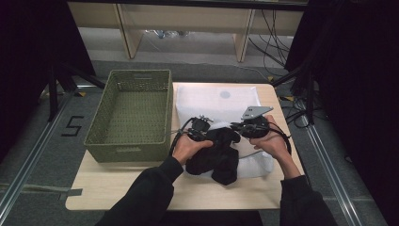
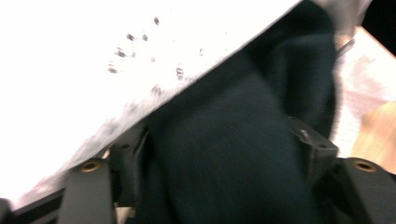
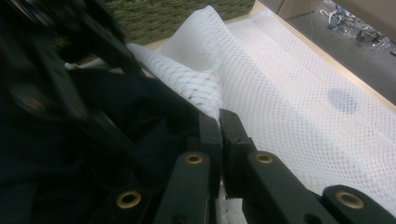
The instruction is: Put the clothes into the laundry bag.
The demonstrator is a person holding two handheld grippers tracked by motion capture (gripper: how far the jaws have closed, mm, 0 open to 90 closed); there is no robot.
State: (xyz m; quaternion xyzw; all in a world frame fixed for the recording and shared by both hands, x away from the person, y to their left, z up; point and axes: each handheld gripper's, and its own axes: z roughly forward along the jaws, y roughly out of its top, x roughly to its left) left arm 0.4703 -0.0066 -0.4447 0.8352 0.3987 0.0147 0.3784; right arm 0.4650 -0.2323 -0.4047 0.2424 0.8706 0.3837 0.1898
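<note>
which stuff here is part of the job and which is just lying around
In the job:
- black garment
- white mesh bag
- left hand-held gripper, jaws apart around the garment
- right hand-held gripper, shut on the mesh bag's edge

Lying about:
- green woven basket, nothing in it
- cables on the floor

- Long black sleeves cover both forearms down to the wrists
- Left gripper [image 1: 201, 128]: black body, black cable looping off its side
- Right gripper [image 1: 251, 126]: black, grey three-cornered plate on top
- Black jaws with brass-coloured rivets at the joints
</note>
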